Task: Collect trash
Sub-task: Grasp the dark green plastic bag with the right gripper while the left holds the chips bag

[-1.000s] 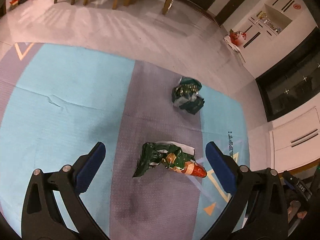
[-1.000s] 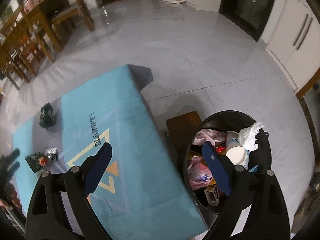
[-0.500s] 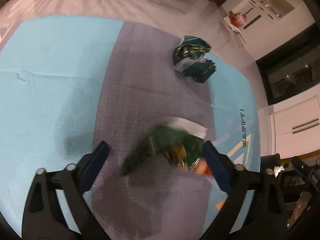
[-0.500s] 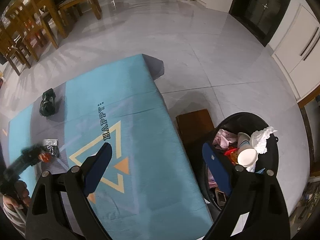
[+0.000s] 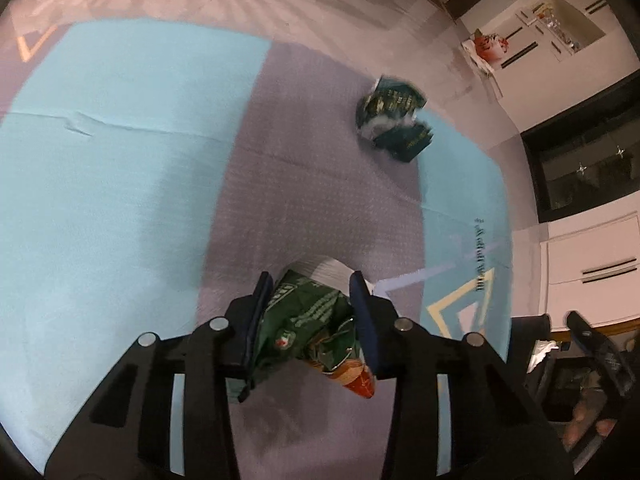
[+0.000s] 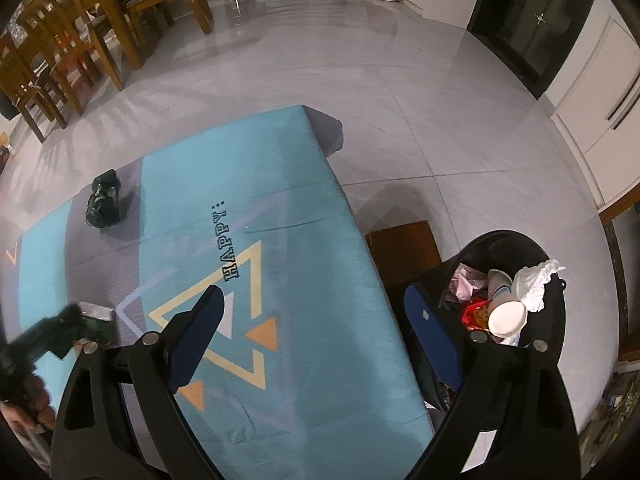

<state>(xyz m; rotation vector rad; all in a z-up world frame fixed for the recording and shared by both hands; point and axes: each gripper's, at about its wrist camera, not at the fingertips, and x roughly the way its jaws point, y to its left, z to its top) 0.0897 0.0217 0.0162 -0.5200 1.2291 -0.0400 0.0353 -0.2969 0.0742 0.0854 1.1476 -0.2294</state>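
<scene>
Green snack wrapper [image 5: 308, 328] now sits pinched in the left hand-held gripper [image 5: 310, 304], whose jaws have just been closing; right hand-held gripper [image 6: 316, 320] gapes wide, empty; bin [image 6: 500, 240] next, likely.

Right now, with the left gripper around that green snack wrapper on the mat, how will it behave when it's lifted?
The green snack wrapper is probably floppy: it is already crumpled between the left gripper's jaws, which have just been closing. It likely weighs little, looking flattened and empty. Its red end hangs outside the pads, so it may droop.

Crumpled green snack wrapper [image 5: 310, 330] with red end, on mat, second dark green wrapper [image 5: 394, 120] lying well apart
</scene>
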